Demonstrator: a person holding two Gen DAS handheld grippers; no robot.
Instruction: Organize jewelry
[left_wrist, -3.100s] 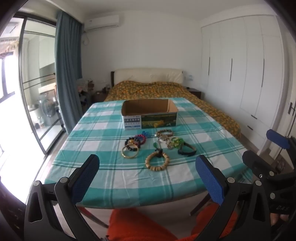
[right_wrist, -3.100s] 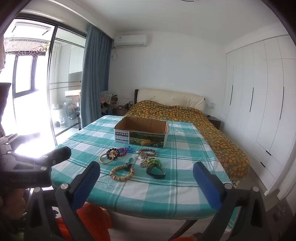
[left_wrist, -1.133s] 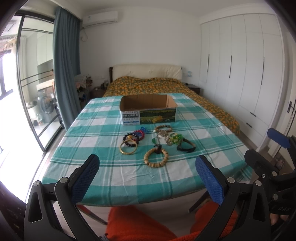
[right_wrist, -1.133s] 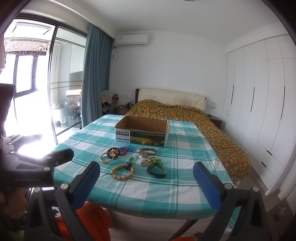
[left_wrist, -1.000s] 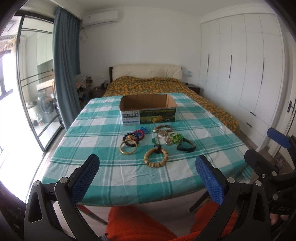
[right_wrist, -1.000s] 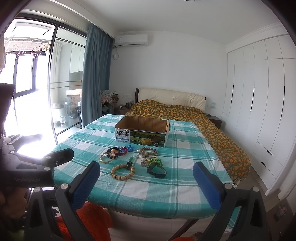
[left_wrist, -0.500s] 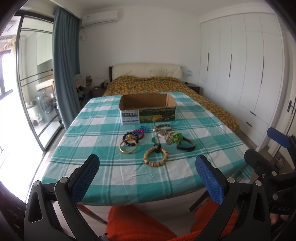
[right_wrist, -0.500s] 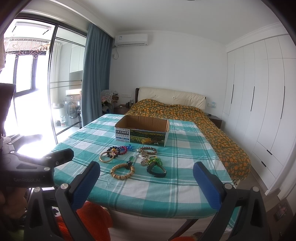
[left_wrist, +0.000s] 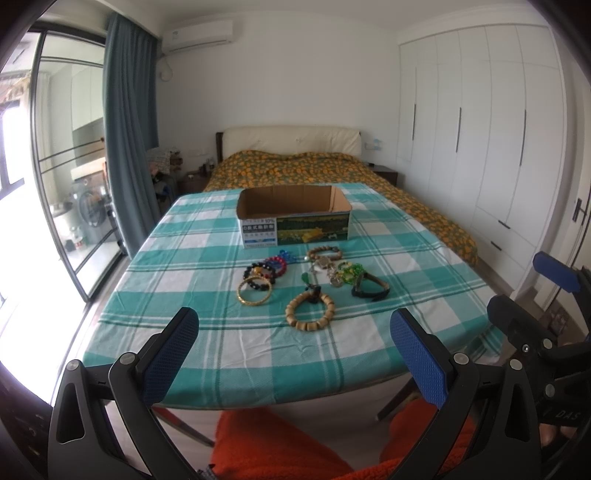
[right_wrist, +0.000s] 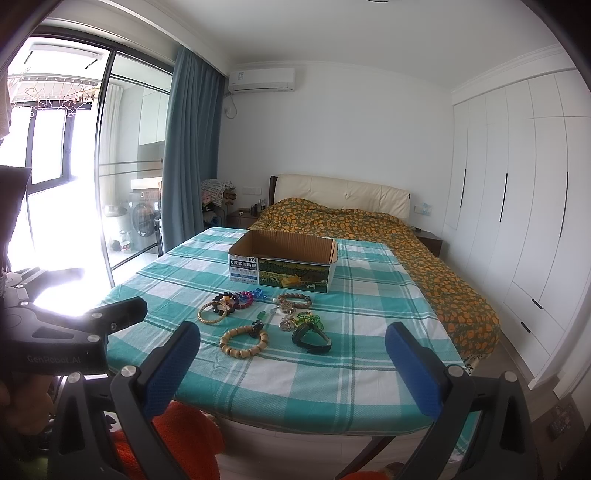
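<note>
Left gripper (left_wrist: 293, 345) and right gripper (right_wrist: 291, 349), lower frame: jaws spread wide, nothing held, short of the table (left_wrist: 207, 354). Centre frame: wooden bead bracelet (left_wrist: 310, 313) nearest, gold bangle (left_wrist: 254, 291) to its left, black band (left_wrist: 370, 288) right. Beyond them, open cardboard box (left_wrist: 293, 218).

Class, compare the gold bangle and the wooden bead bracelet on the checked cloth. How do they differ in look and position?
The gold bangle is one thin shiny ring; the wooden bead bracelet is a string of chunky matte tan beads with a dark knot. The bangle lies further left, against the dark beaded bracelet; the wooden one lies nearest the table's near edge. Both lie flat, outside the cardboard box.
</note>
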